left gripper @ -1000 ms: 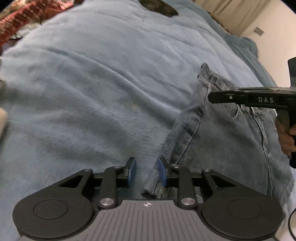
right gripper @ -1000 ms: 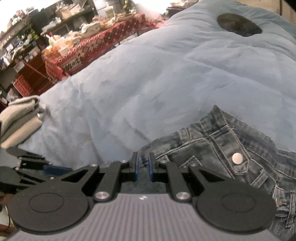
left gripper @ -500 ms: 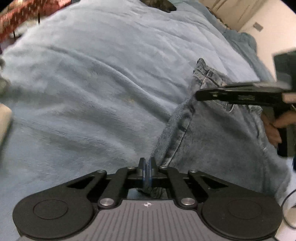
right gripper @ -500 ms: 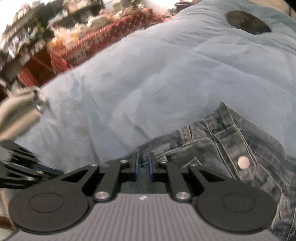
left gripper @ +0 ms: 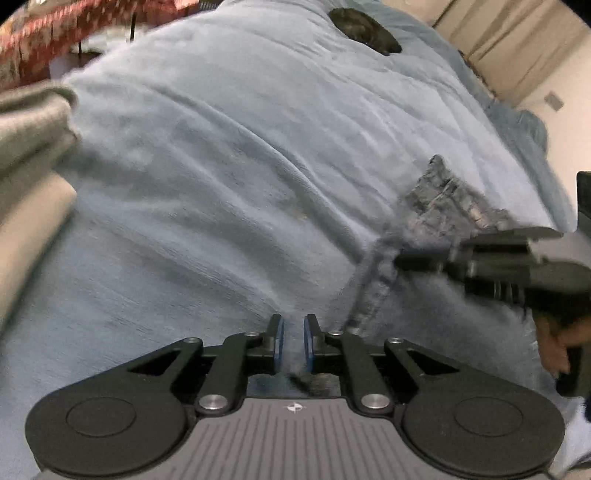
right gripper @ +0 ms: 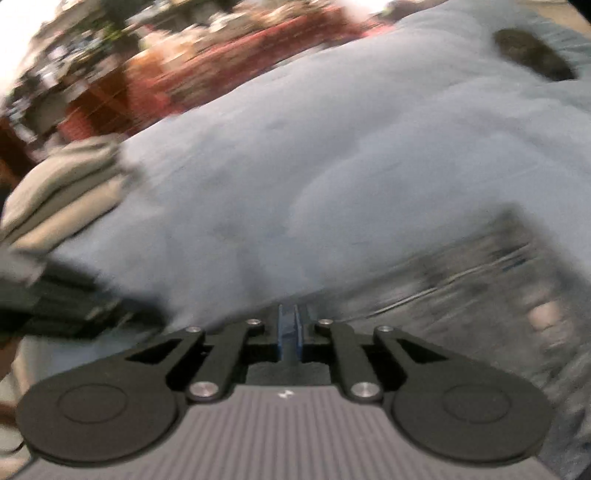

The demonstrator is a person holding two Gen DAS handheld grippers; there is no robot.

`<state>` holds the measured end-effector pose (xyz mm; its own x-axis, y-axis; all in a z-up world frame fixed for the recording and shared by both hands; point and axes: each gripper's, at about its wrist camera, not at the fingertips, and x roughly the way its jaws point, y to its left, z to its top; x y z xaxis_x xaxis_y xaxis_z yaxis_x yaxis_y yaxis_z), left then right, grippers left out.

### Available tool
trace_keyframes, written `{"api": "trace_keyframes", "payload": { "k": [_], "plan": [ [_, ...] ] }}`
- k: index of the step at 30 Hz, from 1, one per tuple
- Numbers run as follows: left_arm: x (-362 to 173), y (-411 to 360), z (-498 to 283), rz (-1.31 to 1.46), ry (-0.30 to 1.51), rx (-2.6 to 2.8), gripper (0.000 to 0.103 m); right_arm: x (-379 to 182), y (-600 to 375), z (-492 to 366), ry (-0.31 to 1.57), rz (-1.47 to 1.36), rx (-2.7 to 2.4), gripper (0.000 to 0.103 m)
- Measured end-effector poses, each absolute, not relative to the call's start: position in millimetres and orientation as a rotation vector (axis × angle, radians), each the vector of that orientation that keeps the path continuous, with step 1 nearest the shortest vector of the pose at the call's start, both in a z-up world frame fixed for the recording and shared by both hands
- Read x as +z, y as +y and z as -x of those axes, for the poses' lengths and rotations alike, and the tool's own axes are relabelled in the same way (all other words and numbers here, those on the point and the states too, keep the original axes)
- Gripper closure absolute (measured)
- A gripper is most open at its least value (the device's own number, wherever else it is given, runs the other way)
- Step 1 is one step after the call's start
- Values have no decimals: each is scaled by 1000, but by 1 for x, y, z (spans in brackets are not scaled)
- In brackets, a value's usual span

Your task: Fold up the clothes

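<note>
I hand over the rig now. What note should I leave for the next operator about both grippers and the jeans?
Left gripper: jaws have just opened slightly; an edge of the jeans sits between the pads, apparently pinched.
Right gripper: shut, seemingly on the jeans edge near the waistband; this view is blurred.
The jeans lie on the blue blanket, not yet folded.
Left to do: carry the held edge over, lay it flat, release.

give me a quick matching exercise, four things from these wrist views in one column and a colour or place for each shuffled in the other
Things:
1. jeans
2. blanket
3. folded clothes
4. dark patch

Descriptions:
A. light blue, spread over the whole bed
B. grey and beige, at the left edge of the left wrist view
C. faded denim, on the right of the left wrist view
D. at the far end of the bed

Pairs: 1-C, 2-A, 3-B, 4-D
</note>
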<state>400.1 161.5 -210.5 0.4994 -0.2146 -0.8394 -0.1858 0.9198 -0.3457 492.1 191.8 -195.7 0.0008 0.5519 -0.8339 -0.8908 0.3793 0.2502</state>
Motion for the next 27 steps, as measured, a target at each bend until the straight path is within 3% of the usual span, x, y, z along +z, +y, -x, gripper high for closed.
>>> {"api": "trace_keyframes", "payload": {
  "k": [5, 13, 21, 27],
  "plan": [
    [-201, 161, -395, 412, 1014, -30, 95, -231, 214, -487, 1069, 410, 1158, 96],
    [-212, 133, -403, 299, 1029, -128, 94, -179, 186, -513, 997, 352, 1068, 94],
    [-225, 134, -401, 286, 1066, -76, 98, -229, 211, -558, 984, 462, 1002, 99],
    [-203, 140, -399, 353, 1043, -57, 97, -187, 187, -559, 940, 378, 1015, 92]
  ]
}}
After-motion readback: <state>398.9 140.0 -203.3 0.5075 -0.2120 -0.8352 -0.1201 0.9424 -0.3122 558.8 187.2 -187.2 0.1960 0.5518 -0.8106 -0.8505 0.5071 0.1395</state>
